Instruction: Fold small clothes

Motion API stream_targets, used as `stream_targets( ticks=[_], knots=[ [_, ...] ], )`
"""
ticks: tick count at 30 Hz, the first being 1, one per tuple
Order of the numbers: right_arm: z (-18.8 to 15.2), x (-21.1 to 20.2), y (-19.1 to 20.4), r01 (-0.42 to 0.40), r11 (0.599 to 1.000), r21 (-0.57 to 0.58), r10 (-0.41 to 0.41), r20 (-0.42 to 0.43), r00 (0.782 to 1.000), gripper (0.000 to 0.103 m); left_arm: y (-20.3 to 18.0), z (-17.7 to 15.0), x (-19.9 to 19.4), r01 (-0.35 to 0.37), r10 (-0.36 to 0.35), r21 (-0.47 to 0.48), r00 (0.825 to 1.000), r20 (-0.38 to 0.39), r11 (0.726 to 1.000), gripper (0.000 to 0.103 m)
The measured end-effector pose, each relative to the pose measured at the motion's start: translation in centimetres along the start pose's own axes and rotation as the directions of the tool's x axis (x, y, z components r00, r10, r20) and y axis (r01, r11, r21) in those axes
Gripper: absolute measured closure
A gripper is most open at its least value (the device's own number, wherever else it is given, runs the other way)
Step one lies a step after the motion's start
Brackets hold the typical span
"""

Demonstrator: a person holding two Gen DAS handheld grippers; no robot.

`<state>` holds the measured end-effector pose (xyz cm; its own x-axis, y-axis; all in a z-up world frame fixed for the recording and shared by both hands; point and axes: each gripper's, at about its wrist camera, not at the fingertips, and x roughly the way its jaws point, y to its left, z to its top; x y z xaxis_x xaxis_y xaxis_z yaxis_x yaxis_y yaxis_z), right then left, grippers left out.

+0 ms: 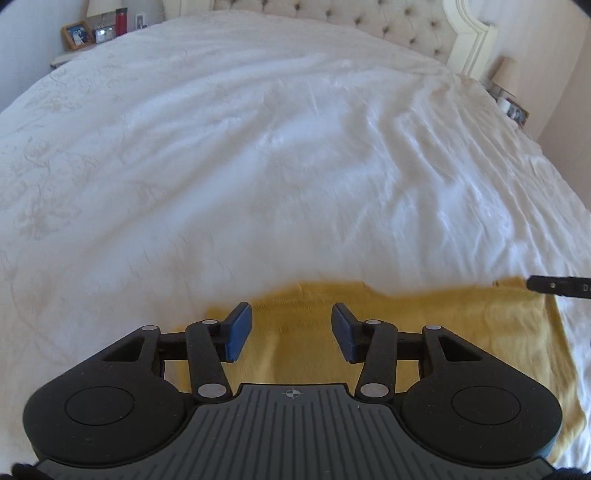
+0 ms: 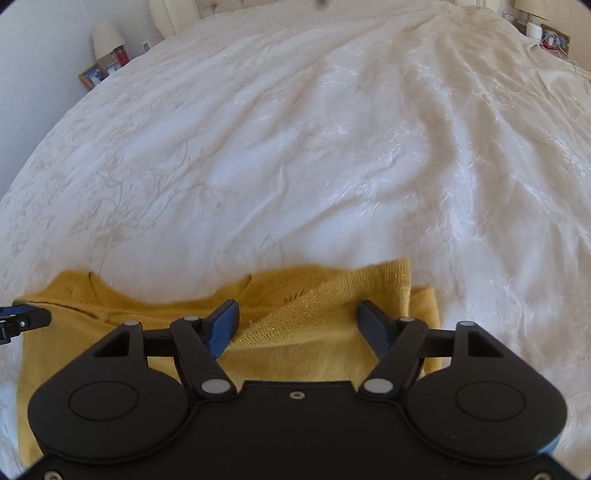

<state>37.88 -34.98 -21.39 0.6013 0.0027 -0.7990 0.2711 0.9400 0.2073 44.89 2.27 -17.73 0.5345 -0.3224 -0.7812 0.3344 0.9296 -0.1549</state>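
Yellow sweater (image 2: 325,332) lies on the bedspread (image 2: 295,147) beneath both spread, empty hand-held grippers, left (image 1: 291,332) and right (image 2: 299,328).

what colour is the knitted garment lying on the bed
The knitted garment is mustard yellow, with a glittery gold sheen on its folded-over part; the right wrist view shows it best.

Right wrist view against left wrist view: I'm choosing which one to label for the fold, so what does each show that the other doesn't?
Only the right wrist view shows a knit flap of the yellow garment turned back over it, between the open right gripper, plus the neckline. Only the left wrist view shows the tufted headboard and the garment's flat stretch beneath the open left gripper. Both share the white bedspread, the garment, a bedside table with a red bottle, and the other gripper's tip at the frame edge.
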Motion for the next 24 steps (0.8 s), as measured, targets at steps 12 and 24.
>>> stream_targets(
  ticks=[12,24],
  knots=[
    [-4.0,-2.8,-1.3,-0.042,0.999,0.035,0.044,-0.047,0.998,0.029,-1.7,-4.7,-2.7,0.041,-0.040,0.010,0.995,-0.095,0.999,0.055],
    [-8.8,-7.0,-7.1,0.132,0.960,0.246,-0.103,-0.125,0.987,0.027,-1.1,-12.3,-5.0,-0.040,0.058,0.076,0.966,-0.252,0.996,0.045]
  ],
)
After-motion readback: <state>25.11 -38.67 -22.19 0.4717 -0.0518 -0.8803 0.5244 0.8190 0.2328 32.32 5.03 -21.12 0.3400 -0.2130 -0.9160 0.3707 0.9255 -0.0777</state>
